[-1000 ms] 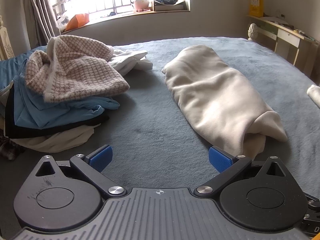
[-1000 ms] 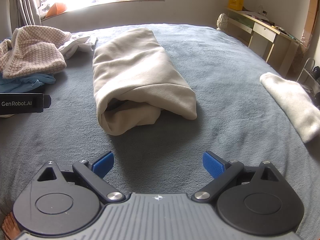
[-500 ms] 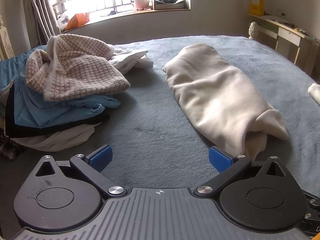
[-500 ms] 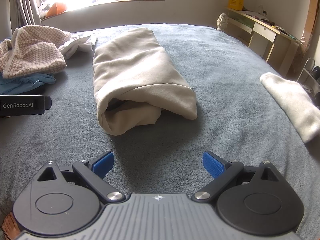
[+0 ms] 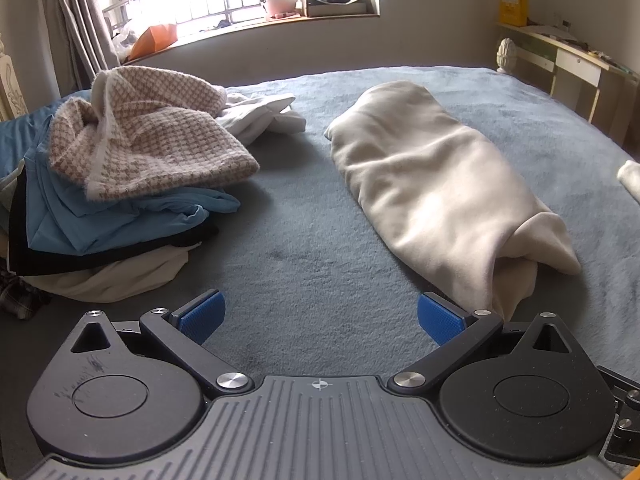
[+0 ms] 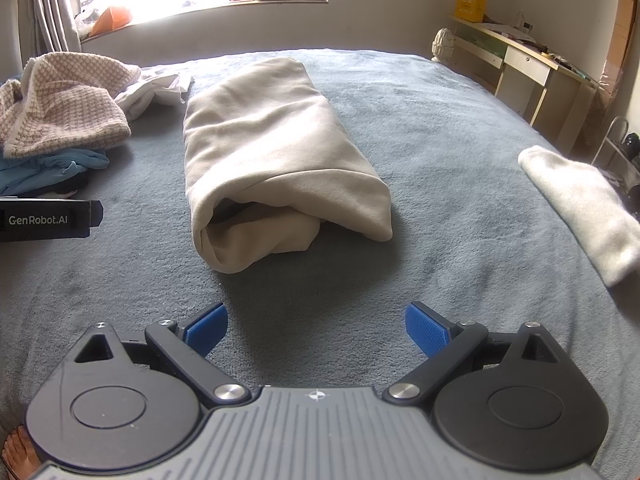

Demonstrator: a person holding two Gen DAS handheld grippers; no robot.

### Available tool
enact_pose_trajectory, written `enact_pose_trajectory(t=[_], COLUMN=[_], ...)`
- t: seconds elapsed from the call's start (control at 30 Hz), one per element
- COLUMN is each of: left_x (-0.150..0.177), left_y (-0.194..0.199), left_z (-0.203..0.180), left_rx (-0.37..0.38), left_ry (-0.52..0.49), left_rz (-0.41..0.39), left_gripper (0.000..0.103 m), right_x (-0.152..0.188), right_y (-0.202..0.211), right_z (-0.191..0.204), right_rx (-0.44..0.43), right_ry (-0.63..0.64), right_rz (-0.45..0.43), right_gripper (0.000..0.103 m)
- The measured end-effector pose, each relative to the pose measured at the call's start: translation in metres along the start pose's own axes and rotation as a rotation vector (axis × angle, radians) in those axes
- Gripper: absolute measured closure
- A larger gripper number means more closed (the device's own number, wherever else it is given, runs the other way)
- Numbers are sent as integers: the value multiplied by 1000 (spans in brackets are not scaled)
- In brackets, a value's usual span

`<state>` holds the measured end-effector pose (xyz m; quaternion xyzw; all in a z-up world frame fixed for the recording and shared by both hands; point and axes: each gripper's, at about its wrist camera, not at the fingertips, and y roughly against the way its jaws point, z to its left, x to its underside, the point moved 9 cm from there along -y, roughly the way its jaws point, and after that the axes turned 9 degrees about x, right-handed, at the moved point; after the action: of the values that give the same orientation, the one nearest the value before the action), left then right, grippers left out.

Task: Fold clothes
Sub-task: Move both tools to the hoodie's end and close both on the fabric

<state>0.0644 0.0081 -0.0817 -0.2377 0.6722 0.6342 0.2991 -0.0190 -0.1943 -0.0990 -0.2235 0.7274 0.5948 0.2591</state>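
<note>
Cream garment (image 6: 276,152) lying half-rolled on the bed (image 6: 440,128), just ahead of both grippers. Left gripper (image 5: 320,316) and right gripper (image 6: 316,326) hovering low, fingers apart, holding nothing. Loose inner layer bulging from the garment's near end; likely to spill or bunch if pinched through the outer layer only. Unfolded pile (image 5: 120,184) left of the garment, well apart. No containers in sight.
</note>
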Motion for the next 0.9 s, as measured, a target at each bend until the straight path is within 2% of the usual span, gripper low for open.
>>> enact_pose_trajectory(t=[0.23,0.4,0.7,0.9], left_x=[5,1,-22,-34], left_y=[-12,-21,-40,-56], left_z=[-1,-8,-35,-56], left_rx=[13,51,214,327], left_ry=[-3,-28,-79,-122], left_rz=[21,2,-63,-101], left_gripper=[0,0,0,0], right_x=[-2,-6,-25,-70], right_y=[-5,-13,-37,-66], right_z=[-2,-7,-25,-59], right_rx=[14,33,18,-109], right_ry=[-2,-12,-86,-235], right_rz=[-11,-31,-79,-180], right_gripper=[5,5,5,5])
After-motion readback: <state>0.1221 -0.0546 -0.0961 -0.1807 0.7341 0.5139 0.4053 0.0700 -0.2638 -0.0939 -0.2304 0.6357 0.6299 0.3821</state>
